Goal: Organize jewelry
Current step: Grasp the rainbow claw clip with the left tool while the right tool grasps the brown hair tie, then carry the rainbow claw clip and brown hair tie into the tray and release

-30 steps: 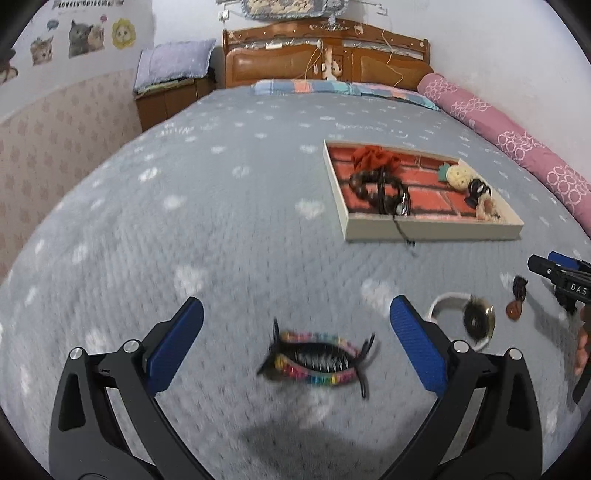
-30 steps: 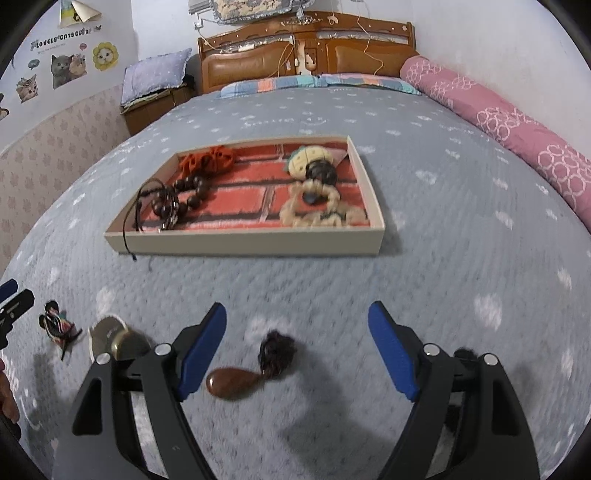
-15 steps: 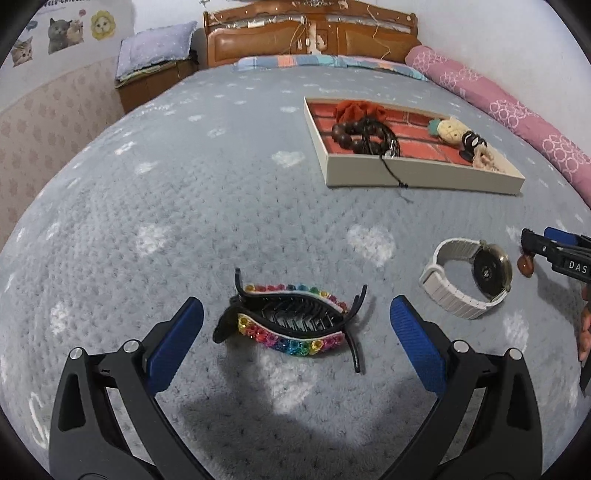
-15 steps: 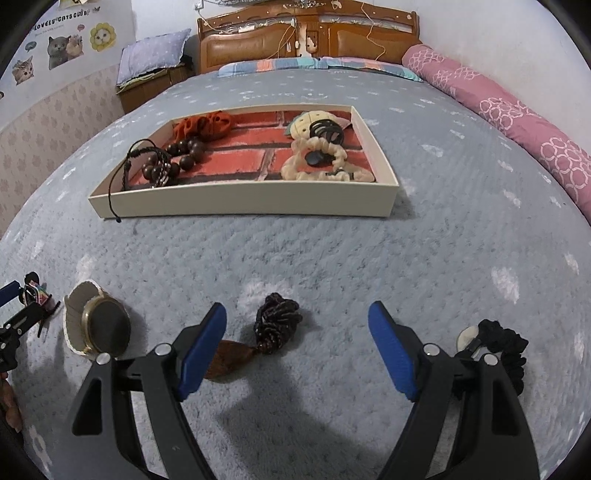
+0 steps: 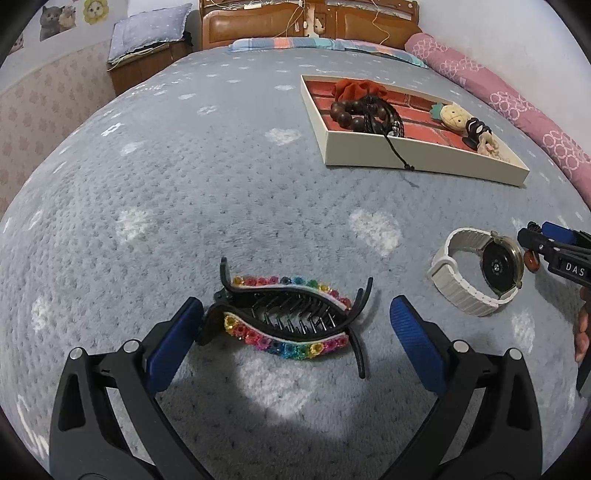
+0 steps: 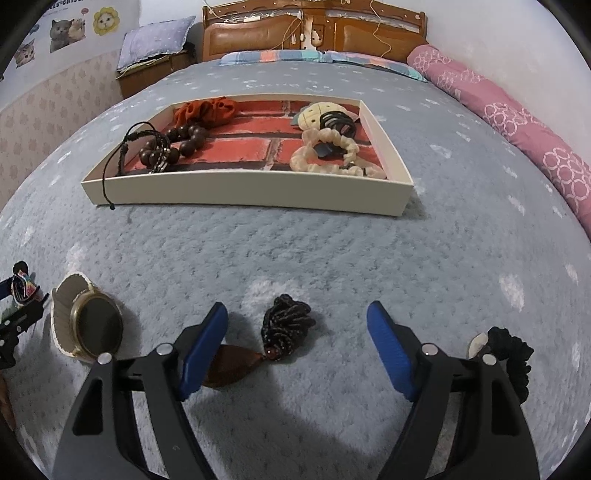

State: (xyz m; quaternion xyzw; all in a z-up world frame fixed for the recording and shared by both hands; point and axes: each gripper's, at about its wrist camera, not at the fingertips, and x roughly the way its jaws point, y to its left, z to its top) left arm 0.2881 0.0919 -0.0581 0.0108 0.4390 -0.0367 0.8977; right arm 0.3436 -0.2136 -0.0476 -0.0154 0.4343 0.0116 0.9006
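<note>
You are seeing white letters "DAS" on the black arm of the right gripper (image 5: 546, 243), showing at the right edge of the left wrist view; the word is running off the frame. The cat stickers (image 6: 66, 29) on the white wall are carrying small captions, too blurred for reading.

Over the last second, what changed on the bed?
Both tongs came down: the left tongs now straddle the rainbow hair clip, and the right tongs, closing, flank the brown pendant. Nothing gripped yet. Watch and tray unmoved.
</note>
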